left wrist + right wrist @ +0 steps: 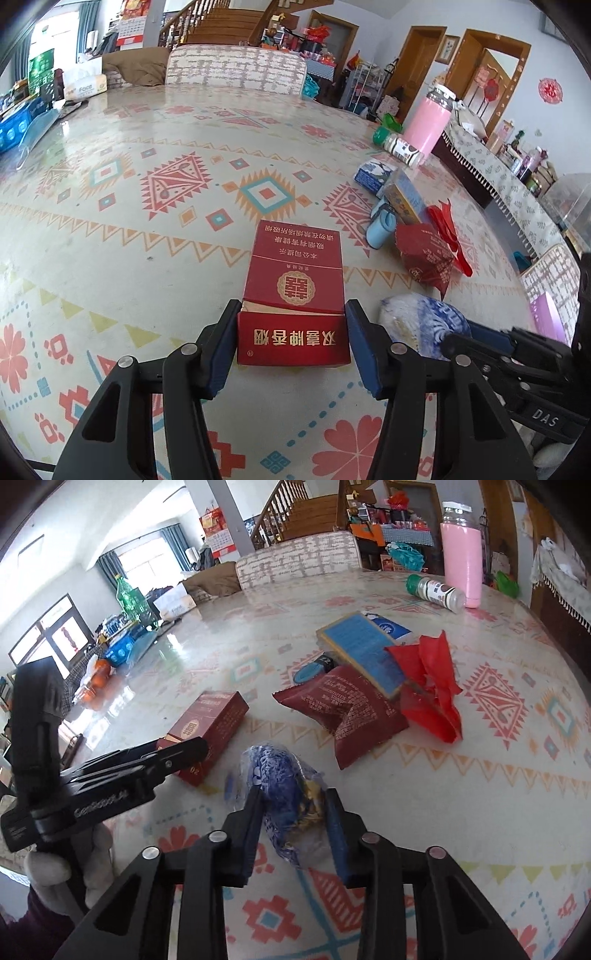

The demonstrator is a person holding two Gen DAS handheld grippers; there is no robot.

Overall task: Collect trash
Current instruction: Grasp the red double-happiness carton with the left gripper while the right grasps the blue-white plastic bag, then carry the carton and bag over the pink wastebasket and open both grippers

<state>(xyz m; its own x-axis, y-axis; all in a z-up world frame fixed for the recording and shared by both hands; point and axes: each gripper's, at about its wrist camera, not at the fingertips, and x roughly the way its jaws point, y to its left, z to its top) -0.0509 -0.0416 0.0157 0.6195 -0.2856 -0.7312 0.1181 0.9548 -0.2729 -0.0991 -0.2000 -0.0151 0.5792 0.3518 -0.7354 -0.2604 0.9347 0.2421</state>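
A red cigarette box [293, 291] lies on the patterned table with its lid slightly ajar. My left gripper [291, 314] has a finger on each side of the box's near end and touches it. The box also shows in the right wrist view [207, 731], with the left gripper [177, 755] at its end. My right gripper [293, 799] is shut on a crumpled blue and clear plastic wrapper [288, 794], also seen in the left wrist view [421, 321]. A dark red snack bag [347, 712], a bright red wrapper [432, 686] and a blue box [365, 646] lie beyond.
A pink bottle [461, 557] stands at the far right edge with a green-capped jar [436, 590] lying beside it. A small blue tube [380, 229] and a tissue pack [391, 626] sit in the pile. Chairs [236, 68] stand behind the table; boxes crowd its left end.
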